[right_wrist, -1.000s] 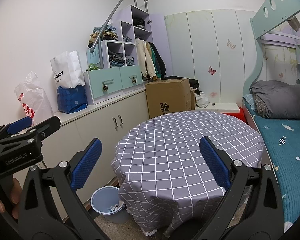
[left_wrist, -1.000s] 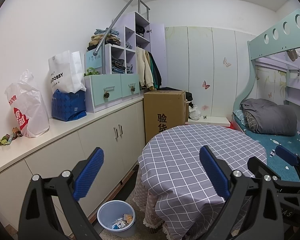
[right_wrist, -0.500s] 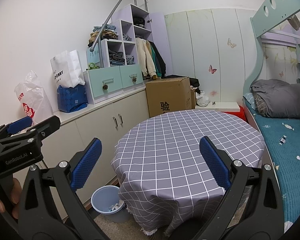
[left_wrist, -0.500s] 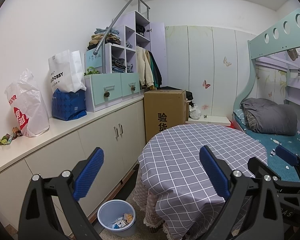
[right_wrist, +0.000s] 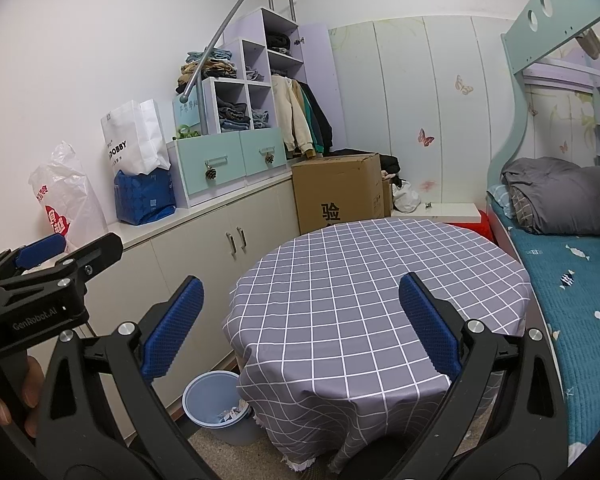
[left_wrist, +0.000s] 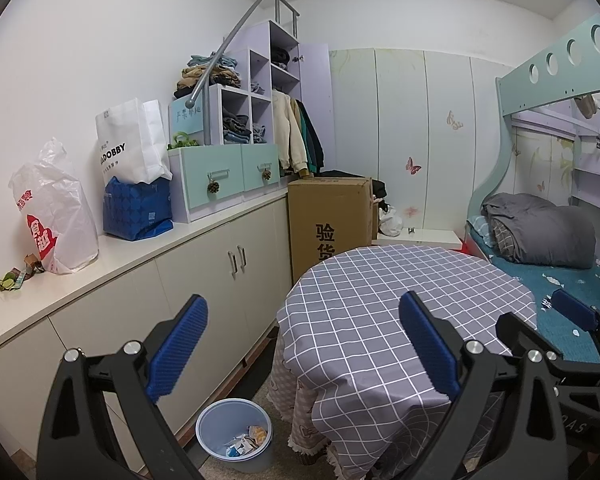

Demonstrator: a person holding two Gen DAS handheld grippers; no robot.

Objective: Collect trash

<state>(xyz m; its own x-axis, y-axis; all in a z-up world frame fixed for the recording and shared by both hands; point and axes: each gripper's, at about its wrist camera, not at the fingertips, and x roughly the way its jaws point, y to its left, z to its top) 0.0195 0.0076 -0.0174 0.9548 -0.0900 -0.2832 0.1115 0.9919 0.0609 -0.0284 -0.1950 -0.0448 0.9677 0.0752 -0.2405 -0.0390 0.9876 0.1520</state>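
Item one, left tongs [left_wrist: 302, 338]: black frame, ribbed blue pads, spread wide with nothing between them. I hold them above the gap between cabinets and round table.

Item two, right tongs [right_wrist: 300, 322]: same build, likewise wide apart and empty, over the near edge of the table. In this view the other tool juts in at the left margin, a hand [right_wrist: 8, 396] wrapped round its grip.

Item three, trash bin [left_wrist: 235, 435]: pale blue smooth plastic, round, tapered, upright on the floor just beside the table's drape and in front of the cabinet doors. Inside lies crumpled paper and wrapper trash [left_wrist: 246, 442], white with a touch of orange; I cannot make out the individual pieces.

Item four, round table [left_wrist: 404, 320]: covered by a grey cloth with a white grid, hanging in soft folds, fringed at the hem.

Item five, counter [left_wrist: 112, 256]: long, white, glossy top over cream cabinet doors with metal handles. On it, from the near end: small scraps, green and brown [left_wrist: 14, 278]; a crinkled translucent plastic bag [left_wrist: 54, 216] with red print; a stiff white paper bag [left_wrist: 130, 148] standing in a blue patterned bag [left_wrist: 138, 210]; mint-fronted drawers [left_wrist: 224, 178] with pinecone pulls.

Item six, cardboard box [left_wrist: 330, 220]: tall, brown, printed black characters, behind the table.

Item seven, bunk bed [left_wrist: 556, 280]: teal quilted cover, rolled grey blanket.
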